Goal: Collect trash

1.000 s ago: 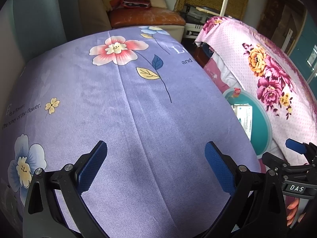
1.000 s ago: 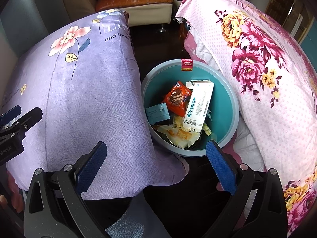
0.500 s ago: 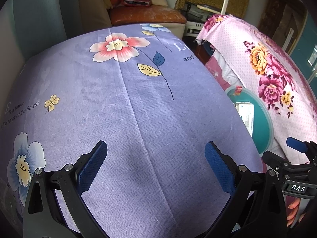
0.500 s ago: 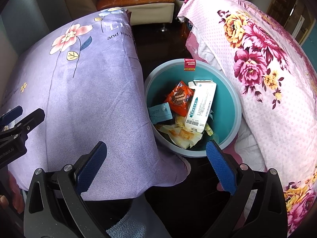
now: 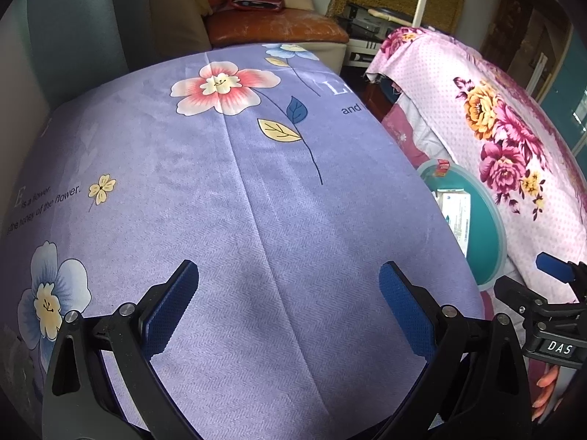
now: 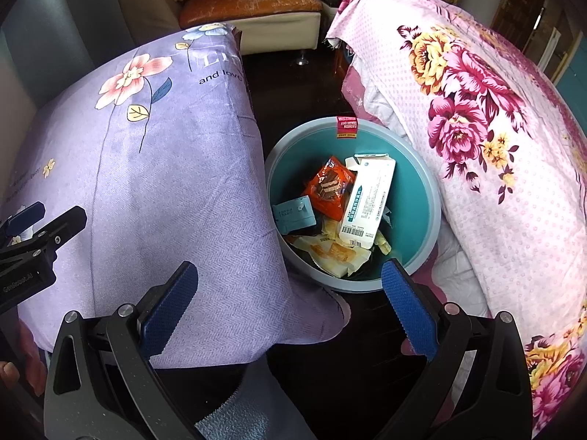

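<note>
Sitting wedged between purple floral cloth point(image 6: 154, 183) and pink floral bedspread point(image 6: 495, 168): teal trash bin point(image 6: 422, 198), holding white carton point(image 6: 368, 207), orange wrapper point(image 6: 328, 187). Hovering spread wide, empty: left gripper point(image 5: 290, 308), right gripper point(image 6: 290, 304).

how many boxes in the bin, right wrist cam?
2. A tall white box leans upright at the middle of the bin; a small blue box sits at its left wall. More may lie hidden under the wrappers.

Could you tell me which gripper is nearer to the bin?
Right. The right gripper hovers just before the bin; the left gripper is over the purple cloth beside it.
</note>
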Available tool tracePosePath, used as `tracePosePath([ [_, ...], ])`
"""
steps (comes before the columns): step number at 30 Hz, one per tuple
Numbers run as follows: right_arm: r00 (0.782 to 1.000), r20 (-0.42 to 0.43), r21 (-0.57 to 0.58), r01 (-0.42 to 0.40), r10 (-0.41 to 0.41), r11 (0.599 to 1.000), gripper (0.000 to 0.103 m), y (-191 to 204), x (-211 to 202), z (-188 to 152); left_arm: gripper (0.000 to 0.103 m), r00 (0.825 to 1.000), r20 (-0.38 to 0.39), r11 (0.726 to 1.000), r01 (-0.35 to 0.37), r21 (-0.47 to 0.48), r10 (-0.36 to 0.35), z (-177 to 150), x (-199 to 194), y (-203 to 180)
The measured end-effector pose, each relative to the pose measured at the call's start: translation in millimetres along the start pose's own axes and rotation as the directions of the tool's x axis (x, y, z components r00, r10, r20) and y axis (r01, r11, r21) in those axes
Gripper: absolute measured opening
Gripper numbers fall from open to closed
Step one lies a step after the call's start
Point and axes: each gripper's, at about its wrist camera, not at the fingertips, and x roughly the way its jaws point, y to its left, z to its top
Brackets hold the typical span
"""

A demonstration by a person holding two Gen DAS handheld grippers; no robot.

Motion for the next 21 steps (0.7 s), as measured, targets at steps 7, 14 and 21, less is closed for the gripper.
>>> tracePosePath([
  [7, 1.0, 0.019, 0.005, 0.0, -0.001, 1.0, 0.096, -3, -9, 0, 0.099, 1.0, 0.012, 1.0, -0.007, 0.009, 0.007, 0, -8, -3],
  [14, 0.999, 0.034, 0.005, 0.0, 0.0, 1.0, 0.096, -3, -16, -1, 0.099, 1.0, 0.017, 1.0, -0.015, 0.008, 0.015, 1, -13, -3],
  [21, 0.999, 0.038, 0.005, -0.001, 0.001, 1.0, 0.096, -2, -18, -1, 0.099, 1.0, 0.014, 1.0, -0.007, 0.009, 0.007, 1, -14, -2],
])
